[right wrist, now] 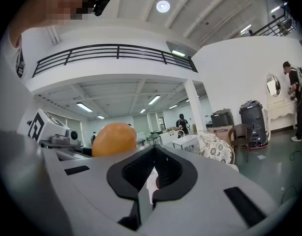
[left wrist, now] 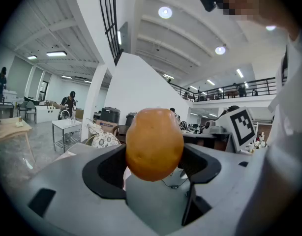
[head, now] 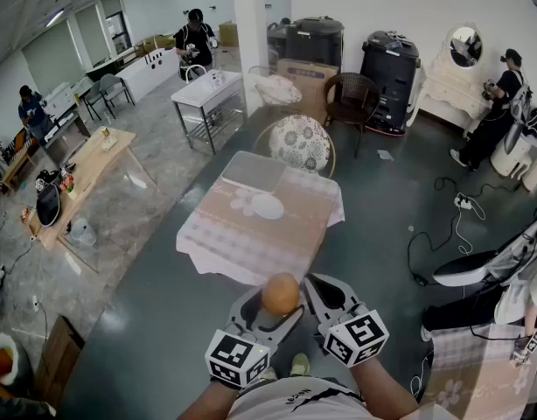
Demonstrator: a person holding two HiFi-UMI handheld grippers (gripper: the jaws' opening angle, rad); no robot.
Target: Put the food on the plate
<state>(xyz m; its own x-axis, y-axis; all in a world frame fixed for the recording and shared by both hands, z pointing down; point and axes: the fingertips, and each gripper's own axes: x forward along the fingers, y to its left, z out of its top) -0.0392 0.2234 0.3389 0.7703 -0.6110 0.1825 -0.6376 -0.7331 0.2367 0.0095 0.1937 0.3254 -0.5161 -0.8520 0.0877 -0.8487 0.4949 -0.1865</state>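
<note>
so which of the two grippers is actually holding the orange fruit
The left gripper: its fingers clamp the round orange fruit, while the right gripper beside it has its fingers closed together on nothing.

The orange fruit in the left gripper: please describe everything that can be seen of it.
The orange fruit is round to slightly oval, with smooth, evenly orange skin and no stem or leaf showing. It looks whole. The left gripper grips its sides between its dark-lined jaws, and its top rises above them. It is held in the air before the person, short of the table and the white plate on it. Nothing else is seen touching it.
</note>
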